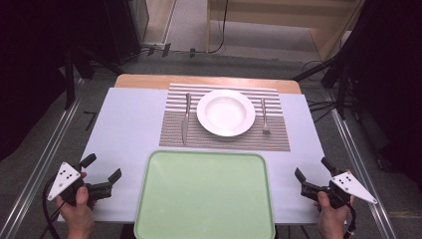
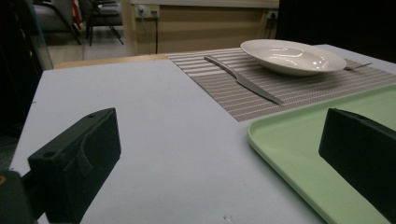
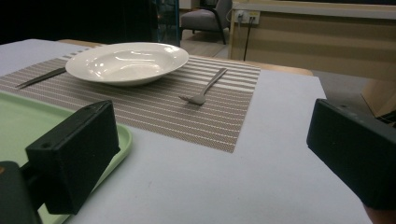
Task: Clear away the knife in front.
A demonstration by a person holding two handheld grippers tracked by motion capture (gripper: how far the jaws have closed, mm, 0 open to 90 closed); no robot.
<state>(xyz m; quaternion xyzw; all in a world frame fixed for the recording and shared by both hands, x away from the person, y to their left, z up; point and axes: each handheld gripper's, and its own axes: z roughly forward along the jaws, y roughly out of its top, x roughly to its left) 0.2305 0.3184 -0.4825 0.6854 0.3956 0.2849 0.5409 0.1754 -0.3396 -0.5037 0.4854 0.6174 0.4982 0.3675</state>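
Note:
A white deep plate (image 1: 226, 112) (image 2: 293, 56) (image 3: 126, 61) rests on a striped placemat (image 1: 225, 138) at the table's far middle. A knife (image 1: 185, 118) (image 2: 243, 80) lies left of the plate and a fork (image 1: 264, 115) (image 3: 205, 88) right of it. An empty pale green tray (image 1: 205, 194) (image 2: 299, 149) (image 3: 18, 121) sits at the near edge. My left gripper (image 1: 102, 168) (image 2: 224, 154) is open at the near left beside the tray, holding nothing. At the near right my right gripper (image 1: 312, 168) (image 3: 210, 158) is open and empty too.
The table (image 1: 124, 124) has a pale blue-white top with a wooden strip at its far edge. Dark stands and cables flank both sides on the floor. Bare tabletop lies left and right of the placemat.

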